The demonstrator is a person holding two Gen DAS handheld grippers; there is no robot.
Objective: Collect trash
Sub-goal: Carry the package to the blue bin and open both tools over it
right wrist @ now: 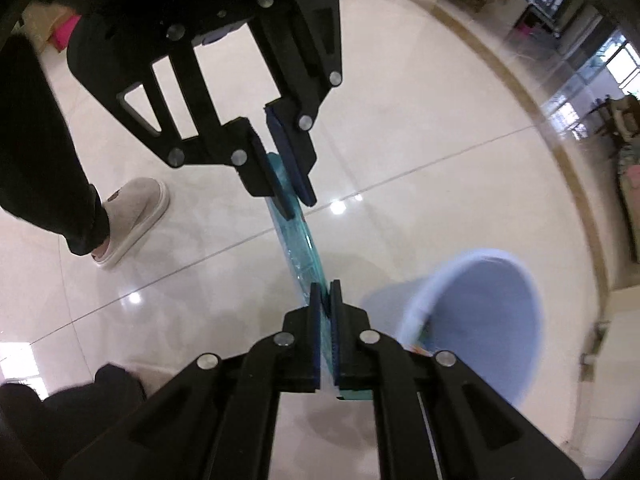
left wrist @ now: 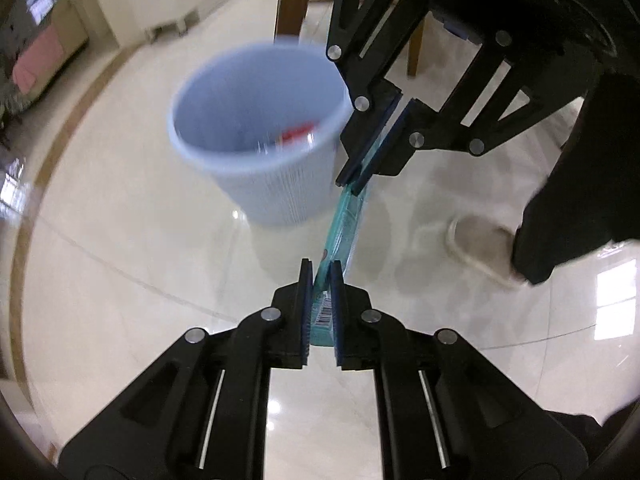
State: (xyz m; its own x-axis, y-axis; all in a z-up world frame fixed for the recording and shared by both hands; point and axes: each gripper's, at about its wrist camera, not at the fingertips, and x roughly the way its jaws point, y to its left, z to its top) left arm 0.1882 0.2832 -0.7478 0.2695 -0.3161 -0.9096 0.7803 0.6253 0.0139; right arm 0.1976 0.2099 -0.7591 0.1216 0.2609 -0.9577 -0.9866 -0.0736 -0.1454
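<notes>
Teal plastic wrapper (left wrist: pixel 340 224), thin, light and limp with a barcode at one end, is hanging stretched above the tiled floor (left wrist: pixel 120 240). Left gripper (left wrist: pixel 322 280) is pinching one end and right gripper (right wrist: pixel 326 300) the other, both closed on it. End grips look wise, since the film is probably slippery. Pale blue wastebasket (left wrist: pixel 256 128) is standing just beside.

Bright, even daylight, and the glossy floor (left wrist: pixel 120 240) throws back window glare and small white hotspots around the bin (left wrist: pixel 260 128). That bin is smeared with motion blur in both views. Fisheye bends the floor lines, with dark corners at the edges.
</notes>
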